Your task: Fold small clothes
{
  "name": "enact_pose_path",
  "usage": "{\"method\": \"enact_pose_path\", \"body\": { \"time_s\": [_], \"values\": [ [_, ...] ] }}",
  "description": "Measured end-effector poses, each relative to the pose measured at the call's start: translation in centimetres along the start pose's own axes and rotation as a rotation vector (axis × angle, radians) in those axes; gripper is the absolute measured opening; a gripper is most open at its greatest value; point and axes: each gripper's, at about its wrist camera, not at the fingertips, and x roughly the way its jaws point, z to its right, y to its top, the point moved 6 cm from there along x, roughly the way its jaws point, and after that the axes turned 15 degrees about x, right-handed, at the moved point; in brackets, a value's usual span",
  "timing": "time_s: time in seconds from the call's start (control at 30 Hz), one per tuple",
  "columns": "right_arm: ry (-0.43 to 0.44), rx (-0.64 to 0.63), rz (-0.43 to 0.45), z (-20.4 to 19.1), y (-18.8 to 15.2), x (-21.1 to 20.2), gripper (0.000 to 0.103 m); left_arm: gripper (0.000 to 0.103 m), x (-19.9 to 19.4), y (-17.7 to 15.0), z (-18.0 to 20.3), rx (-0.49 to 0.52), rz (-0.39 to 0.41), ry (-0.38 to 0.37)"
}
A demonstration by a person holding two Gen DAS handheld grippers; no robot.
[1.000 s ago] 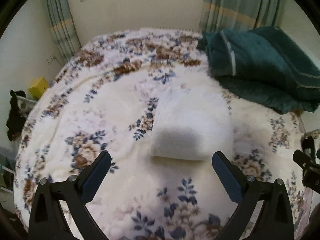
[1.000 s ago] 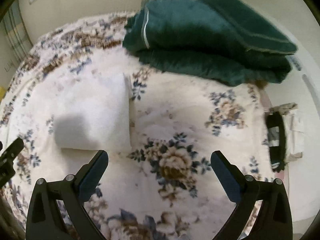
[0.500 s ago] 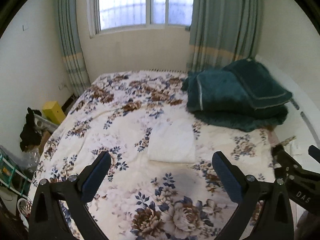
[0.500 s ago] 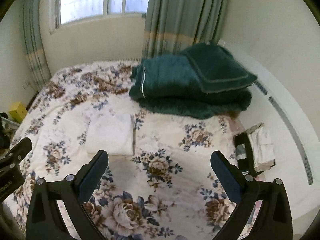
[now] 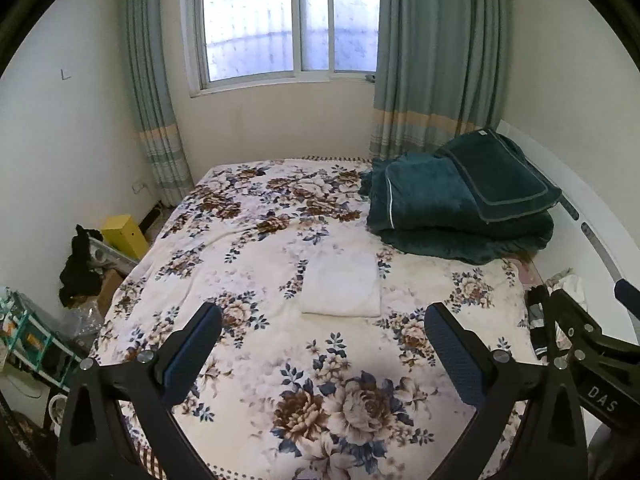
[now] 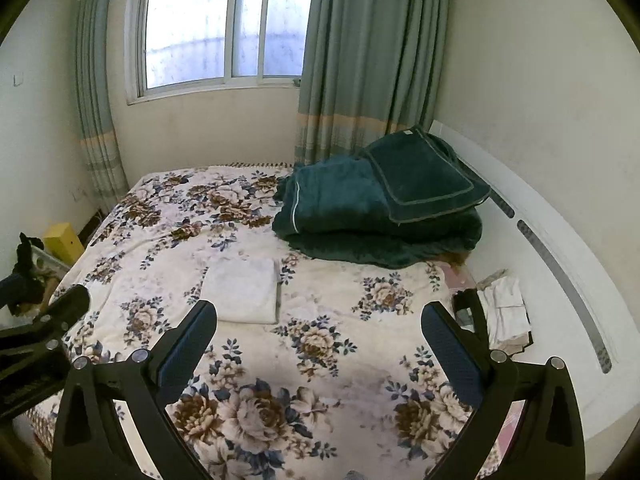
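Both grippers have pulled well back from the folded white rectangular cloth (image 5: 341,289), which lies mid-bed at twelve o'clock on the floral bedspread (image 5: 256,248), left gripper (image 5: 320,354) and right gripper (image 6: 319,350) with fingers spread and empty, so this fold looks finished.

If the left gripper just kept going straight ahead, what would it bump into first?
Probably the floral bedspread, at or near the folded white cloth lying ahead between the open left gripper fingers. Nothing stands in between, though depth is hard to judge.
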Motion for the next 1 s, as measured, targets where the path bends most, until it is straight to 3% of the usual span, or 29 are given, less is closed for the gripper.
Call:
{"method": "enact_pose_path", "body": {
  "time_s": [0.33,1.0],
  "values": [
    [0.048,-0.037,-0.103,-0.1,1.8,-2.5,0.103,0.103,-2.6,0.4,-0.7,-0.031,-0.074,0.044],
    [0.077,-0.062,-0.052,-0.7,4.3,-4.3,0.103,0.103,-5.2,2.3,-1.5,-0.024,-0.031,0.060]
  ]
}}
